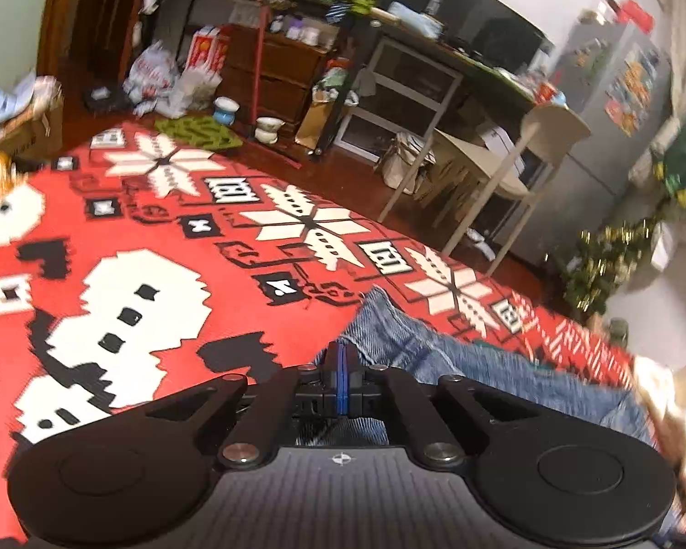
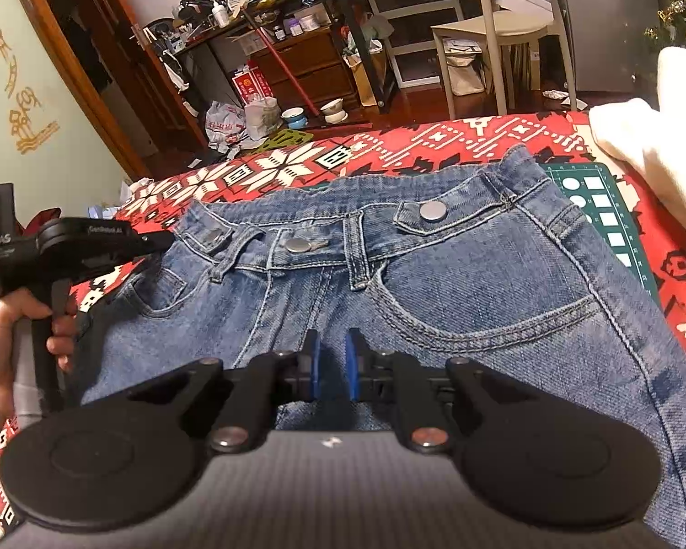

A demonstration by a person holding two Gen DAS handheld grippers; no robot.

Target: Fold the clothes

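One pair of blue jeans (image 2: 388, 283) lies front-up on a red patterned blanket (image 2: 457, 137), waistband toward the far edge of the blanket, buttons showing. Over the jeans, below the fly, the right gripper (image 2: 333, 366) hovers with its blue pads a narrow gap apart and nothing between them. At the jeans' left waistband corner sits the left gripper (image 2: 160, 241), held by a hand (image 2: 4, 334); in its own view its pads are pressed together, with denim just past the tips, and whether cloth is pinched I cannot tell. A green cutting mat (image 2: 603, 210) pokes out from under the jeans' right side. Beyond it lies cream cloth (image 2: 654, 146).
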